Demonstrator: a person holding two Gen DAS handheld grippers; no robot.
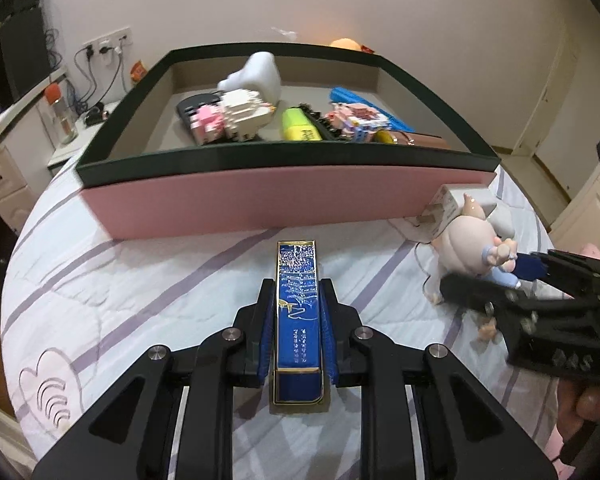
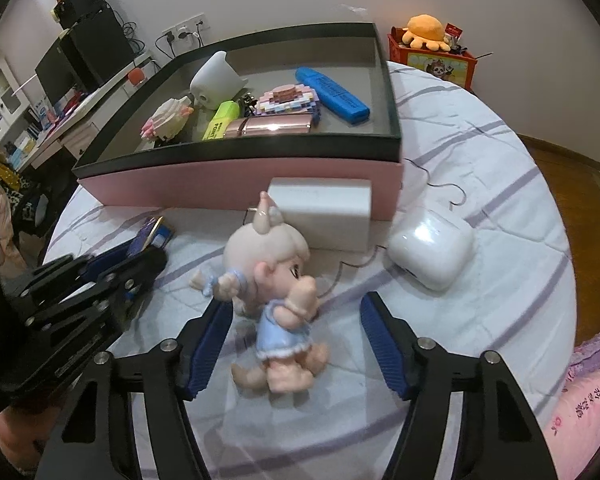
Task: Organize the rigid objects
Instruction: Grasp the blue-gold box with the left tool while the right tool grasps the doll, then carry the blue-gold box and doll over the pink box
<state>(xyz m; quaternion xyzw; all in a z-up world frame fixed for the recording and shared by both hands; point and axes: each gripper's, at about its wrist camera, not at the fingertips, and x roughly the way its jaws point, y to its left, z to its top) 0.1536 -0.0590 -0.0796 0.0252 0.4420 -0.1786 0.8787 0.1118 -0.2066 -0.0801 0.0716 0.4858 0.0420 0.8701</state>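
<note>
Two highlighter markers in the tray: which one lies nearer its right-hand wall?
The blue highlighter marker, lying alone by the right wall of the pink, dark-rimmed tray. The yellow highlighter marker sits mid-tray among the toys.

- A quilted bedspread (image 2: 480, 184) with purple stripes is covering the bed.
- An orange plush toy (image 2: 426, 30) is sitting on a red box (image 2: 432, 65) against the wall.
- Cables are hanging from a wall socket (image 1: 108, 46).
- A bottle (image 1: 62, 114) is standing upright on the white desk (image 1: 16, 120).

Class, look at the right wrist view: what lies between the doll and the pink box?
A white charger block stands between the doll and the pink box, right against the box wall. The right wrist view shows it plainly.
</note>
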